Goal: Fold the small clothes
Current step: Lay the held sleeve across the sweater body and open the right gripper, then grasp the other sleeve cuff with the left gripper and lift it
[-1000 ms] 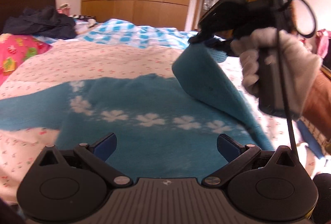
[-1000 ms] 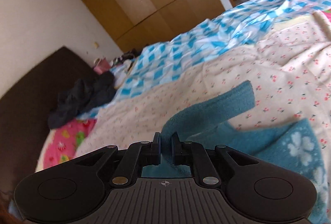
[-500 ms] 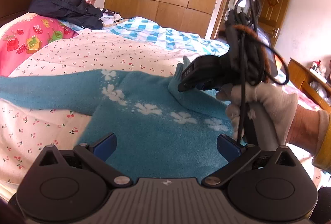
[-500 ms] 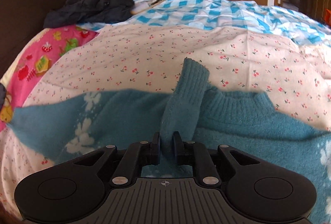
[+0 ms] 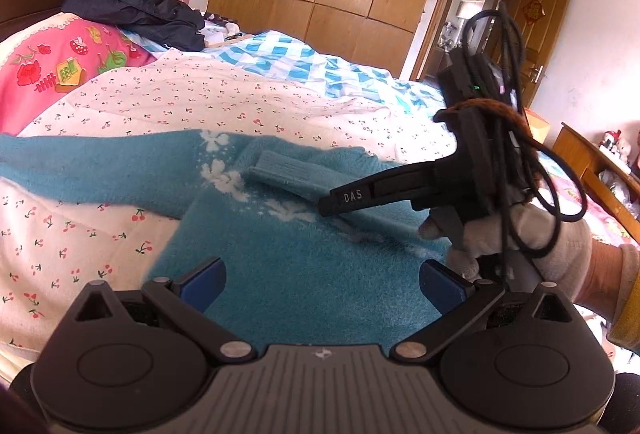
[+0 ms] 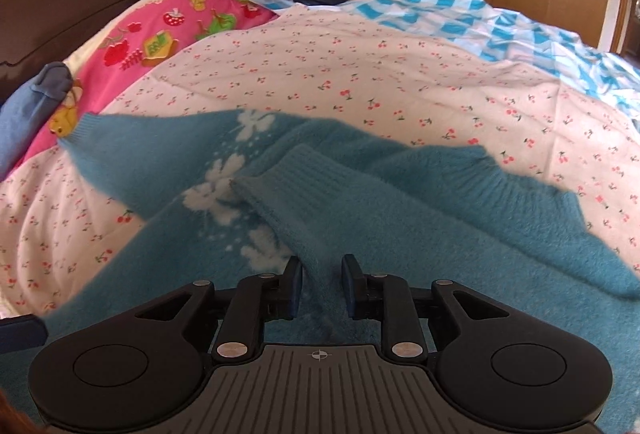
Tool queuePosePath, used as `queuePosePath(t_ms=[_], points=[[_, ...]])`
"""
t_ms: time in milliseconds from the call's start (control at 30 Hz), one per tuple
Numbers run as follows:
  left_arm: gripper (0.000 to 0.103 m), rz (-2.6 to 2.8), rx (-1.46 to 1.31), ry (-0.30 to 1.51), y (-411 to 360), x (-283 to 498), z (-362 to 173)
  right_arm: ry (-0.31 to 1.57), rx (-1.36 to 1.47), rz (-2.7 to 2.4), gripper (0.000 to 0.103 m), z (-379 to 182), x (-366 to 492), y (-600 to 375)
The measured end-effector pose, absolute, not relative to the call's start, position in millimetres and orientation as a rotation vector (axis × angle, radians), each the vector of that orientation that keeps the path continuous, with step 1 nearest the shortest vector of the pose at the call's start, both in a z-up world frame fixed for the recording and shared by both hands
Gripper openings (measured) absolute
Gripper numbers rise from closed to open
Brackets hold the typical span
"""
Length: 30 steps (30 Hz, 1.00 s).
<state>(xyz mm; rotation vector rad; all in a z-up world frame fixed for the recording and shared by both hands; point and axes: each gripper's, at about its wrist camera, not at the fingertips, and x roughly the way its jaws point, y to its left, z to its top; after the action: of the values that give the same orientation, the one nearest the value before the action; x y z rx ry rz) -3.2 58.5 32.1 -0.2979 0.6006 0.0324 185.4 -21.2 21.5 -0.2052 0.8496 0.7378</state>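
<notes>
Fuzzy blue knit filled the near ground: the sweater (image 6: 400,234) lay flat on the cherry-print quilt (image 6: 360,81), its ribbed-cuff sleeve (image 6: 304,185) now folded across the chest, where a second before it hung lifted. The right gripper (image 6: 320,286) was opening, the sleeve lying loose between its pads. The left gripper (image 5: 320,280) stood spread wide over the hem, holding nothing. Farther off lay a checked blanket (image 5: 304,61) and crumpled dark clothes (image 5: 140,9).
</notes>
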Motion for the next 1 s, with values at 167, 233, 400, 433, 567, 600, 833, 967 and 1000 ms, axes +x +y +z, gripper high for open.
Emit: queuePosePath(t_ms=[167, 233, 400, 433, 567, 600, 833, 967, 1000], points=[[0.103, 0.034, -0.284, 0.609, 56, -1, 30, 0.832, -0.139, 0.793, 0.03, 31, 177, -32], [0.103, 0.034, -0.286, 0.605, 56, -1, 30, 0.832, -0.105, 0.789, 0.03, 31, 178, -36], [0.103, 0.048, -0.284, 0.596, 56, -1, 29, 0.897, -0.187, 0.688, 0.03, 7, 184, -33], [0.103, 0.056, -0.28, 0.595, 56, -1, 30, 0.884, -0.182, 0.687, 0.03, 8, 182, -35], [0.103, 0.084, -0.302, 0.596, 62, -1, 30, 0.835, -0.11, 0.668, 0.03, 22, 169, -54], [0.103, 0.093, -0.31, 0.602, 64, -1, 30, 0.815, -0.109, 0.653, 0.03, 26, 164, -61], [0.103, 0.152, -0.322, 0.677, 72, 11, 33, 0.784, -0.078, 0.56, 0.03, 30, 132, -120], [0.103, 0.22, -0.301, 0.663, 93, 11, 48, 0.77, 0.009, 0.556, 0.031, 28, 115, -141], [0.103, 0.253, -0.292, 0.654, 101, 10, 52, 0.767, 0.03, 0.558, 0.031, 27, 112, -144]])
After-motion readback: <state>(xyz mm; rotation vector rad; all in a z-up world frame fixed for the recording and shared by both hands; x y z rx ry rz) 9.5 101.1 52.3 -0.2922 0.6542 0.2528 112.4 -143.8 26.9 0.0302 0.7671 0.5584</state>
